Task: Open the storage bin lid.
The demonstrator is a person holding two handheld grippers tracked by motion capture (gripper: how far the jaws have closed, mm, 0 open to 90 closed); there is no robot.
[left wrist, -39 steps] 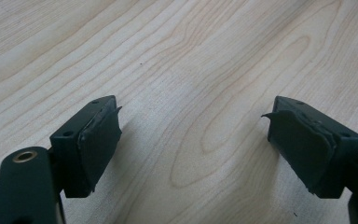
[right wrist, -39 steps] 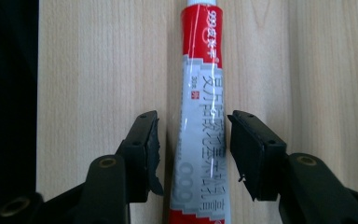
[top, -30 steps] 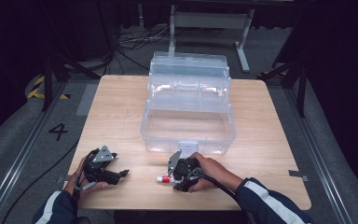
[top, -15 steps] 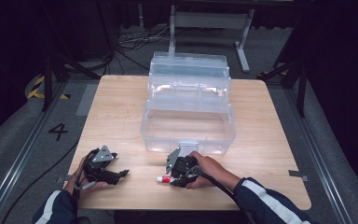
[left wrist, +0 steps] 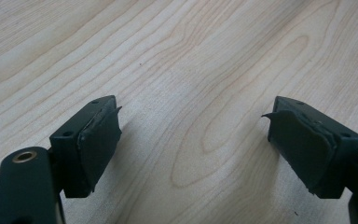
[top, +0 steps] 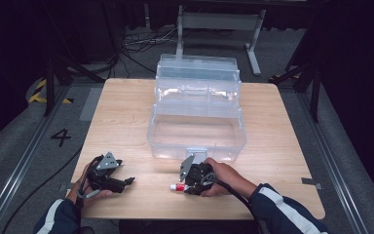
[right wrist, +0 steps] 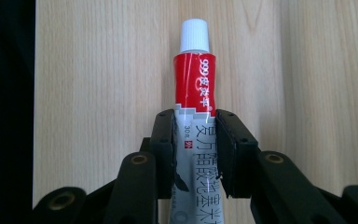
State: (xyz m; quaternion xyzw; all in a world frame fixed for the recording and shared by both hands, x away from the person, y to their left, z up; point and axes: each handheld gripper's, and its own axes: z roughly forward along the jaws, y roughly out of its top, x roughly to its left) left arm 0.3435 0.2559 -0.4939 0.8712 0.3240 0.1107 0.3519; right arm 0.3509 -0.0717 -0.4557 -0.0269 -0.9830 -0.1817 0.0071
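We see the right gripper [right wrist: 195, 140] with its jaws just closed onto the tube [right wrist: 193, 93], both pads pressing its flanks. The tube's long axis runs in line with the jaws, white cap leading, and it lies on the counter [top: 126, 122] near the front edge. The clear box [top: 197, 131] stands open just beyond, with free room between. The left gripper [left wrist: 193, 135] rests well apart, jaws wide and holding nothing.
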